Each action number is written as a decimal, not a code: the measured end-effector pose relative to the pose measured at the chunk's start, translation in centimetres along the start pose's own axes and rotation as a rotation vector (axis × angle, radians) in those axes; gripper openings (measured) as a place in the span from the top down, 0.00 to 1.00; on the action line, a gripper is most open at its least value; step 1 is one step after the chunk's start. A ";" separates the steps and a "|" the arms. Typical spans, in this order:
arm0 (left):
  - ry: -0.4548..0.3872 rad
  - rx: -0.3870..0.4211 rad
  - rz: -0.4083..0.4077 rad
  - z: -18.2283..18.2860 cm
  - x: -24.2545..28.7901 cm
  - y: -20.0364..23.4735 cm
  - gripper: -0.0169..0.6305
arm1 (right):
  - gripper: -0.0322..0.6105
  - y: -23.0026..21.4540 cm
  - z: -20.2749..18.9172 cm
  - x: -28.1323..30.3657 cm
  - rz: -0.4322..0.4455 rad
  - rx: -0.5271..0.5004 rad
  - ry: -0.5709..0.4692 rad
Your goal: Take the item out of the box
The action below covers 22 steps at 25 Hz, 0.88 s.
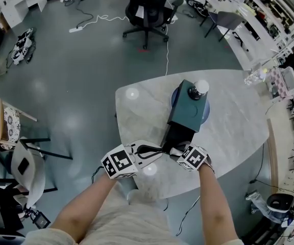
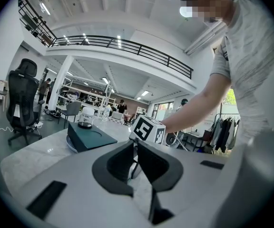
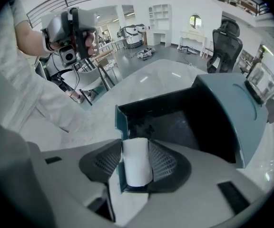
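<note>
Looking down from the head view, the teal box [image 1: 189,110] sits on a blue plate [image 1: 206,114] in the middle of the pale table [image 1: 234,131]. Its black drawer [image 1: 176,136] is pulled out toward me, and a small jar [image 1: 198,89] with a white top stands on the box's far end.

My right gripper [image 3: 136,148] is clamped on a white roll [image 3: 137,167]. The jaws press it from both sides, which shows clearly in the right gripper view. The roll is at the near corner of the drawer, right against the teal wall, and I can't tell if it's resting on the drawer floor or lifted off it.

My left gripper [image 2: 134,148] is just beside the right one over the near edge of the table. Its jaws are pretty much together, with only a sliver between the tips, and I can't make out anything in them.

An office chair [image 1: 147,9] is parked on the floor well beyond the table.
</note>
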<state>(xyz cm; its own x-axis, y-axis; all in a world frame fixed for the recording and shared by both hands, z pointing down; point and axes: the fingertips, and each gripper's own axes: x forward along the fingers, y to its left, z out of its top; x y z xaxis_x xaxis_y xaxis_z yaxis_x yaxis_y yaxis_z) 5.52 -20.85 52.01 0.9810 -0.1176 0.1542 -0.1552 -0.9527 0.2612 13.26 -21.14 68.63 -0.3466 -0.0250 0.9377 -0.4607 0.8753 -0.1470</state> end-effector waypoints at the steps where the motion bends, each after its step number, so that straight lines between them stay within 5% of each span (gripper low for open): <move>1: 0.000 0.001 0.000 0.0 0.0 0.0 0.94 | 0.64 0.0 0.0 0.0 0.004 0.004 -0.002; 22: -0.004 -0.005 -0.003 -0.2 0.3 -0.2 0.94 | 0.68 -0.4 0.1 -0.3 0.030 0.025 0.005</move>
<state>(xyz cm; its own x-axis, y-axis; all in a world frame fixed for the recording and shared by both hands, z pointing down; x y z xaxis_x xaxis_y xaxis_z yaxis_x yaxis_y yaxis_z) 5.84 -20.66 52.19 0.9820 -0.1157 0.1496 -0.1526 -0.9518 0.2660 13.49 -21.47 68.37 -0.3562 0.0032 0.9344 -0.4708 0.8631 -0.1825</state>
